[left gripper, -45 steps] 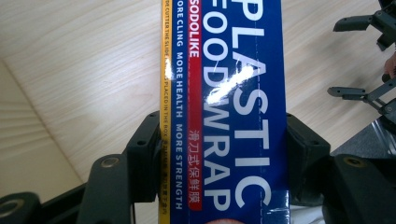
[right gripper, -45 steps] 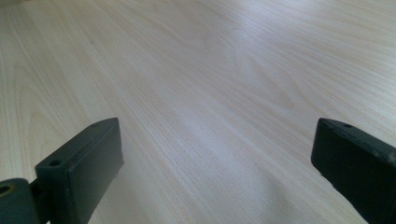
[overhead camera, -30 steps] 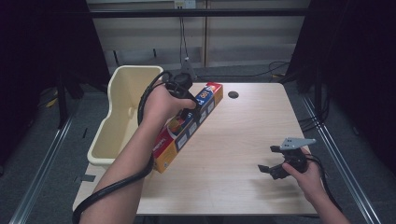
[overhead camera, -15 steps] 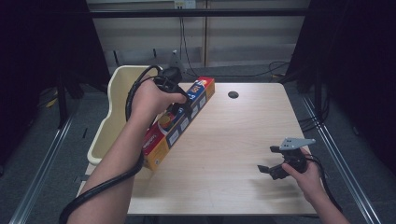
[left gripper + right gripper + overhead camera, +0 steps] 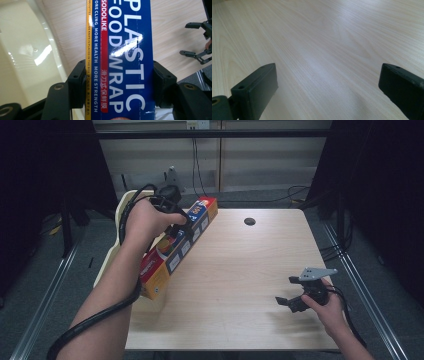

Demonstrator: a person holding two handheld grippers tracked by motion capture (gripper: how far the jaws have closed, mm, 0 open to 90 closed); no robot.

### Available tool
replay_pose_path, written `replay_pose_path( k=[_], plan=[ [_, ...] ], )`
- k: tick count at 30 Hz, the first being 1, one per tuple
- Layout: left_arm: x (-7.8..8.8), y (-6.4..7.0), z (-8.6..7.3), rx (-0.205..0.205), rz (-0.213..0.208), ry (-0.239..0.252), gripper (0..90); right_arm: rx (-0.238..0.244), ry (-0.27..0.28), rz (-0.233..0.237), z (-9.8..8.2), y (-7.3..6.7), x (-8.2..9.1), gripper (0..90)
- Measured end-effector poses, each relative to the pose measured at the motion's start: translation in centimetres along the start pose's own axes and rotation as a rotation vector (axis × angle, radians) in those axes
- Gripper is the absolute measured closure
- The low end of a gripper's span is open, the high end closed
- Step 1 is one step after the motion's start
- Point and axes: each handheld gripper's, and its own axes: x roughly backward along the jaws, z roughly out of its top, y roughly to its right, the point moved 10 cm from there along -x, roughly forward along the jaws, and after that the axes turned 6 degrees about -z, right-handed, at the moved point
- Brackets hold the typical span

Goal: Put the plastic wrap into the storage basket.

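A long box of plastic food wrap, blue, red and yellow, hangs tilted over the table's left edge, held by my left gripper. In the left gripper view the two black jaws press on both long sides of the blue box, so my left gripper is shut on it. My right gripper rests low over the table near the front right corner, its jaws wide apart. In the right gripper view my right gripper has bare wood between its fingers.
A cream plastic bin stands just off the table's left side, under the box's near end; its glossy wall is in the left gripper view. A dark round hole marks the wooden table at the back. Black cables trail from both grippers.
My left hand has carried the box to the left and a little higher, so it now overhangs the table's left edge above the bin. The right gripper has stayed in place.
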Motion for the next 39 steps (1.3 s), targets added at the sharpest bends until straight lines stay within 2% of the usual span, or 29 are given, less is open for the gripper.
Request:
replay_pose_path(
  k=[4, 8, 11, 12, 19, 22, 25, 39],
  plan=[
    [0.6, -0.4, -0.1, 0.021, -0.003, 0.014, 40.9, 0.000, 0.000, 0.000, 0.0, 0.0, 0.0, 1.9],
    [1.0, -0.9, -0.3, 0.025, 0.016, 0.017, 40.9, 0.001, -0.001, 0.000, 0.0, 0.0, 0.0, 1.9],
    [1.5, -1.2, -0.5, 0.037, 0.009, 0.013, 40.9, 0.000, 0.000, 0.000, 0.0, 0.0, 0.0, 1.9],
    [1.6, -1.3, -0.5, 0.037, 0.021, 0.019, 40.9, -0.001, 0.000, 0.001, 0.0, 0.0, 0.0, 1.9],
    [2.3, -2.2, -0.9, 0.049, 0.037, 0.021, 40.9, -0.001, -0.001, 0.000, 0.0, -0.1, 0.0, 1.9],
    [2.7, -2.4, -1.1, 0.071, 0.032, 0.024, 40.9, 0.002, 0.001, -0.007, 0.0, 0.1, 0.0, 1.9],
    [3.0, -2.9, -1.3, 0.070, 0.052, 0.027, 40.9, 0.001, -0.001, -0.004, 0.0, 0.0, 0.0, 1.9],
    [4.3, -4.1, -2.2, 0.103, 0.069, 0.044, 40.9, 0.003, -0.002, -0.004, 0.1, 0.0, -0.1, 1.9]
  ],
)
